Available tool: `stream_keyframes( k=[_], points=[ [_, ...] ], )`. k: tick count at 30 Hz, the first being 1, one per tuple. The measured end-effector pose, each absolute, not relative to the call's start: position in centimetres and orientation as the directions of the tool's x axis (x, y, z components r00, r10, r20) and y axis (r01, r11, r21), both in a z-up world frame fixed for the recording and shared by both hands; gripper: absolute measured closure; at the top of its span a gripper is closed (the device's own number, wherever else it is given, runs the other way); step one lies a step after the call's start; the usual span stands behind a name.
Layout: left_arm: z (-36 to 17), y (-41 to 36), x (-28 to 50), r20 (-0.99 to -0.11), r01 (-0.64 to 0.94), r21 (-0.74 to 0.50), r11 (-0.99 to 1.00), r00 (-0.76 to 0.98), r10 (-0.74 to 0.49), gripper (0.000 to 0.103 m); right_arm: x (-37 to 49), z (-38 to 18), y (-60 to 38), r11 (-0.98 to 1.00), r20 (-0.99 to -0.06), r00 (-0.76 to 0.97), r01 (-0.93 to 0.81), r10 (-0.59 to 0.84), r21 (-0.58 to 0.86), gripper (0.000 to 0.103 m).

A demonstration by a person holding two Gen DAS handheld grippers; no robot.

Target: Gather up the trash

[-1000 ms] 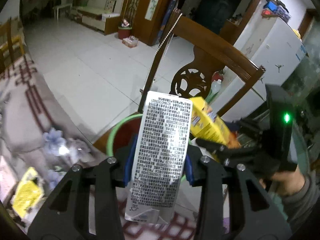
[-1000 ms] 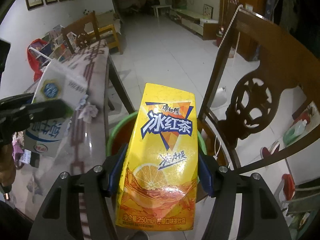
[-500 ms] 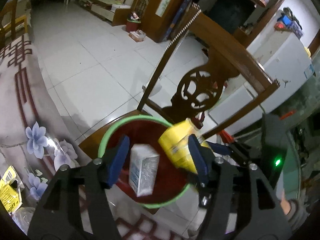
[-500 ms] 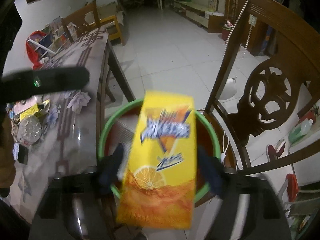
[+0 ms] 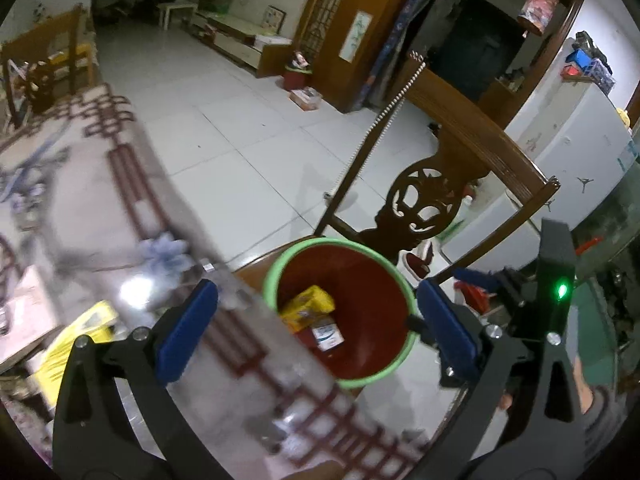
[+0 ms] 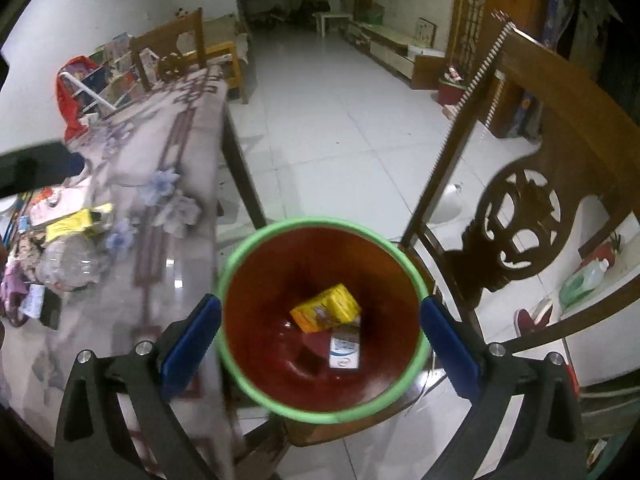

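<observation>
A red bin with a green rim (image 6: 248, 240) stands on a wooden chair seat beside the table; it also shows in the left wrist view (image 5: 404, 288). Inside it lie a yellow tea carton (image 6: 326, 312) (image 5: 308, 306) and a white milk carton (image 6: 345, 350) (image 5: 329, 332). My right gripper (image 6: 320, 344) is open and empty, right above the bin. My left gripper (image 5: 316, 324) is open and empty, over the table edge and the bin. A yellow wrapper (image 6: 76, 222) (image 5: 76, 340) and a crushed clear bottle (image 6: 68, 262) lie on the table.
The table (image 6: 168, 160) has a patterned cloth and glass top, with clutter at its left end. The carved wooden chair back (image 6: 532, 216) rises behind and right of the bin. White tiled floor (image 6: 340, 120) lies beyond. The other gripper's body (image 5: 556, 280) is at right.
Both grippers opened and let go: the milk carton and the tea carton fell into the bin. The left gripper has swung left towards the table.
</observation>
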State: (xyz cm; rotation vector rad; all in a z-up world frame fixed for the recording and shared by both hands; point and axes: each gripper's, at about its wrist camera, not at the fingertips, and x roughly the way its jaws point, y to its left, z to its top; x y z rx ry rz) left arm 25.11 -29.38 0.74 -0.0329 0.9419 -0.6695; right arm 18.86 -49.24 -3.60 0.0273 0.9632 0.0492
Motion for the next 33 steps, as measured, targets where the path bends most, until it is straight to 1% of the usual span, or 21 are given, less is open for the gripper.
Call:
stream_keyframes(
  k=[11, 20, 26, 33],
  points=[
    [4.6, -16.8, 20.4, -0.716, 0.446, -0.264, 0.855, 0.504, -0.484, 0.005, 17.9, 2.3, -39.7, 0.986, -0.776, 0.624, -0.169, 0.094, -0.016, 0.007],
    [6.0, -5.0, 16.2, -0.714, 0.333, -0.21, 0.919, 0.591, -0.377, 0.005, 17.9, 3.8, -30.5, 0.945, -0.766, 0.618, -0.325, 0.177, -0.044, 0.007],
    [4.4, 2.9, 13.4, -0.745, 0.23, -0.166, 0.959, 0.608, -0.275, 0.005, 18.0, 2.9, -24.6, 0.897, -0.778, 0.588, -0.436, 0.222, -0.073, 0.007],
    [0.1, 11.0, 11.1, -0.816, 0.076, -0.102, 0.992, 0.565, -0.127, 0.005, 16.3, 0.7, -18.4, 0.796, -0.789, 0.546, -0.592, 0.281, -0.127, 0.007]
  ],
)
